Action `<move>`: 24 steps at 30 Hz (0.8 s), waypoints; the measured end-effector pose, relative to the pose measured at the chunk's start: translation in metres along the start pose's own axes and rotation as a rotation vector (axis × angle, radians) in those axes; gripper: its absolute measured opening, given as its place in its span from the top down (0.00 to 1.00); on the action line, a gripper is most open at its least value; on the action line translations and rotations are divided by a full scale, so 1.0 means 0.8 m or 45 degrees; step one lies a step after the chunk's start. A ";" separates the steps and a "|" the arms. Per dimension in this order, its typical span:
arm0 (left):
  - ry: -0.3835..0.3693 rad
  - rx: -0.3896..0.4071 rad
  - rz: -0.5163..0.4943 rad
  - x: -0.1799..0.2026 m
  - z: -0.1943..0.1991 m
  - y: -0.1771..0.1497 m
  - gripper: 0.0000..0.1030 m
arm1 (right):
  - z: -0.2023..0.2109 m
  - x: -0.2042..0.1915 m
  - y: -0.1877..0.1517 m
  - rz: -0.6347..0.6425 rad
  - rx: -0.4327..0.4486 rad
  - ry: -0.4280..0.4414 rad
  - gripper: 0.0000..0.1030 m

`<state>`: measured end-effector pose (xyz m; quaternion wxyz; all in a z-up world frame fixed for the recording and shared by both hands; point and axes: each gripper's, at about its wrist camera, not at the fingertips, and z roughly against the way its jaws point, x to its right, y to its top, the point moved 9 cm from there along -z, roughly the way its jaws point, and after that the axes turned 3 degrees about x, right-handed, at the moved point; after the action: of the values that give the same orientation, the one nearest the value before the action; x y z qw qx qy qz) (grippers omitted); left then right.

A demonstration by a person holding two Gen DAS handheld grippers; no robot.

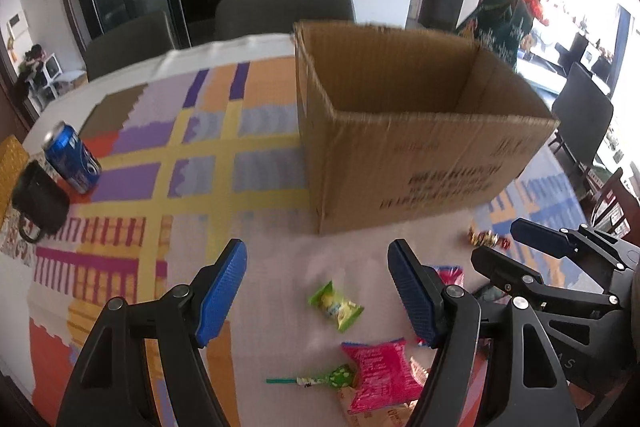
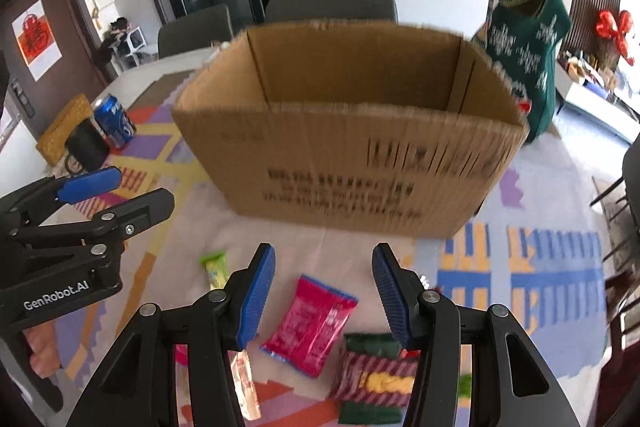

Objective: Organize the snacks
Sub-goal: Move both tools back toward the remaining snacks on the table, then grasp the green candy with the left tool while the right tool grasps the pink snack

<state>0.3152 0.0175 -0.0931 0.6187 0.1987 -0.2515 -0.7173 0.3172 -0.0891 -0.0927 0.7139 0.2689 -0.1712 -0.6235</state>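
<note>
Blue pads of the right gripper (image 2: 323, 293) are seen nearest the lens, jaws spread wide w/ nothing between them, and just beyond and below that gap a pink snack packet (image 2: 309, 327) is found lying flat on the patterned tablecloth (image 2: 552, 267), toward the near edge of the table. Its long axis is seen running diagonally, upper end tipped to the right, lower end to the left, so the jaws are approx. square to its narrow width already. Beside it on the right a dark green and red striped packet (image 2: 374, 379) is noted, partly hidden under the right finger. Over on the left side, the left gripper (image 1: 318, 291) is likewise held open and empty, w/ a small green candy (image 1: 336, 305) lying between its fingers' line of sight, long axis slanted down to the right; a green lollipop (image 1: 316, 379) and another pink packet (image 1: 384, 373) are spotted nearer the table's edge. An open cardboard box (image 2: 348, 163) is set behind all the snacks, toward the table's middle, interior not visible from here. Judged from this: each snack is nearer one gripper, pink packet to the right, green candy to the left, and a short drop fwd. is all that is called for. Neither snack is touched at present.
</note>
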 end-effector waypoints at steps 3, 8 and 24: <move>-0.003 -0.039 0.003 -0.002 -0.015 -0.015 0.30 | -0.013 0.001 -0.017 -0.027 -0.035 -0.007 0.50; -0.010 -0.108 0.004 -0.001 -0.040 -0.040 0.31 | -0.030 0.002 -0.042 -0.052 -0.078 -0.011 0.40; -0.038 -0.256 0.013 0.010 -0.096 -0.077 0.38 | -0.074 -0.001 -0.083 -0.117 -0.214 0.039 0.40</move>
<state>0.3113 0.0072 -0.1913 0.6352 0.1239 -0.1884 -0.7387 0.2986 -0.0832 -0.1797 0.7071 0.2251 -0.0949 -0.6636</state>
